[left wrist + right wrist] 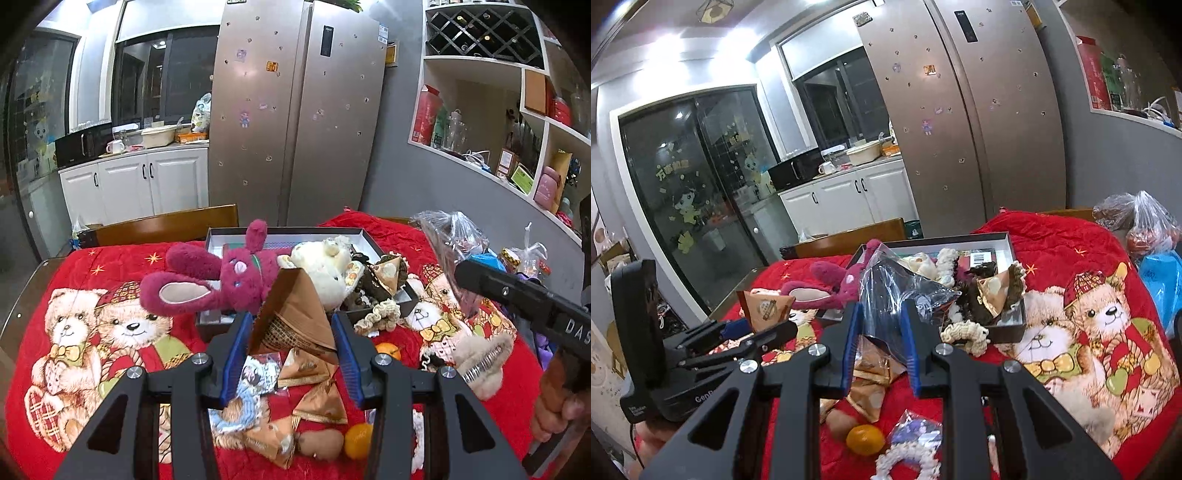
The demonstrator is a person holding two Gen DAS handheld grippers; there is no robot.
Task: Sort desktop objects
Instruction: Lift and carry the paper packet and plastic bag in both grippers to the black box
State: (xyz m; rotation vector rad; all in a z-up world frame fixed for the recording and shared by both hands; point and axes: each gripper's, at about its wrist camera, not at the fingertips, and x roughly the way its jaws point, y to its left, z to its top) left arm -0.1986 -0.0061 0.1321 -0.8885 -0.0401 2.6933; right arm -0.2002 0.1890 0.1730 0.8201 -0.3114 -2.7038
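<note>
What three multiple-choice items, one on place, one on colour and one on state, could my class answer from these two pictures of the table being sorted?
1. Where does the pink plush rabbit lie?
A. Partly in the open box
B. On the kitchen counter
C. Under the table

2. What colour is the blanket on the table?
A. Green
B. Red
C. White

3. What is the left tool doing?
A. Standing empty
B. Gripping a brown paper packet
C. Gripping an orange

Answers:
1 A: its body rests over the box's near left corner, with its ears out on the blanket.
2 B: red cloth with bear prints covers the tabletop.
3 B: the packet sits clamped between the blue pads, while both oranges lie on the blanket.
</note>
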